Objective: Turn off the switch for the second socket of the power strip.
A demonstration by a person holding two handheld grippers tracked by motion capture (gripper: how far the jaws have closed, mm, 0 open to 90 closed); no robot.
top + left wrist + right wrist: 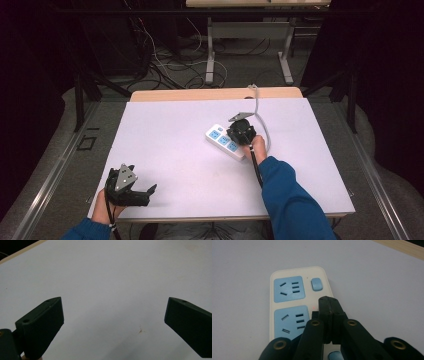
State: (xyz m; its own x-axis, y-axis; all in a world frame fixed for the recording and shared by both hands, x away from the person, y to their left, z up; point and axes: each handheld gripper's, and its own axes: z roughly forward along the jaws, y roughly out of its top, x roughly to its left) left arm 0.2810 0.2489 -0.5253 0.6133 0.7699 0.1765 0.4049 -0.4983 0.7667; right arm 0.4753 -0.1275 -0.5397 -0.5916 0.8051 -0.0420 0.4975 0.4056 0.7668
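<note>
My right fingers (329, 305) are pressed together with nothing between them, their joined tips poised over the white power strip (287, 302), just beside a small red indicator dot and on the line that runs between the two blue switch buttons; whether the tips actually touch the casing I cannot tell. The far button (316, 284) lies straight ahead of the tips, beside the far blue socket face (289, 288), and the near button (334, 356) sits back under my linkage, so I judge the coming move to be a short nudge along the strip's long axis, which runs away from me in the right gripper view and slants across the bench (165, 150) in the high view. My right gripper (242, 131) is right on the strip, tipped downward, with my blue-sleeved forearm (287, 195) reaching in from the near edge. My left fingers (47, 322) stand wide apart over bare bench, holding nothing, and the left gripper (129, 187) rests at the near left corner, well apart from the strip, so the right hand is clearly the nearer one for this press.
</note>
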